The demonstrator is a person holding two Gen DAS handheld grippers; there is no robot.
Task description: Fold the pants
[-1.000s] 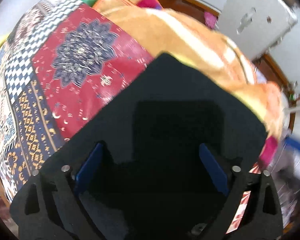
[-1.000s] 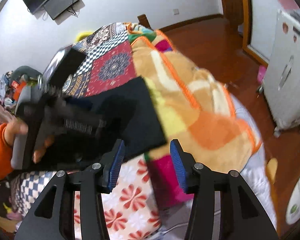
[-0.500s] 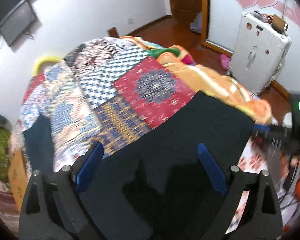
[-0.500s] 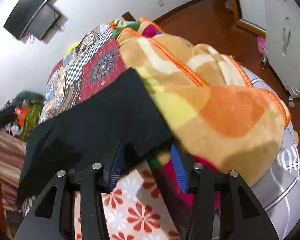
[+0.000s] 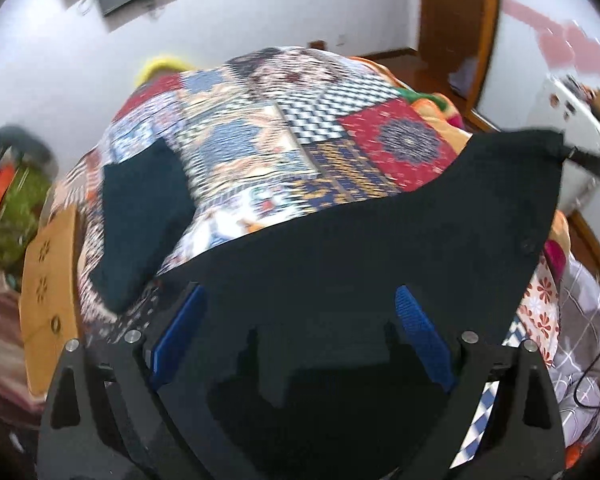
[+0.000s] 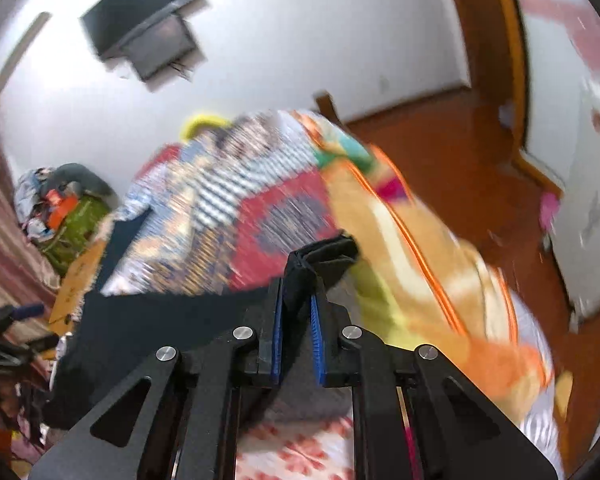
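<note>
Black pants (image 5: 360,248) lie across the near part of a patchwork bed; in the left wrist view they fill the lower frame. My left gripper (image 5: 300,336) is open over the cloth, its blue pads wide apart. My right gripper (image 6: 296,312) is shut on a corner of the pants (image 6: 324,258) and holds it lifted above the bed, so the cloth hangs off to the left. That lifted corner also shows at the right edge of the left wrist view (image 5: 540,144). Another dark folded cloth (image 5: 140,216) lies at the bed's left side.
The patchwork bedspread (image 5: 300,128) covers the bed, with an orange-yellow blanket (image 6: 420,248) bunched on its right. A white cabinet (image 6: 588,208) stands on the wooden floor at right. A cardboard piece (image 5: 44,280) and a clothes pile (image 6: 60,208) sit left.
My right gripper closed on the pants' corner and lifted it. The left gripper drew back and tilted up, still open over the cloth.
</note>
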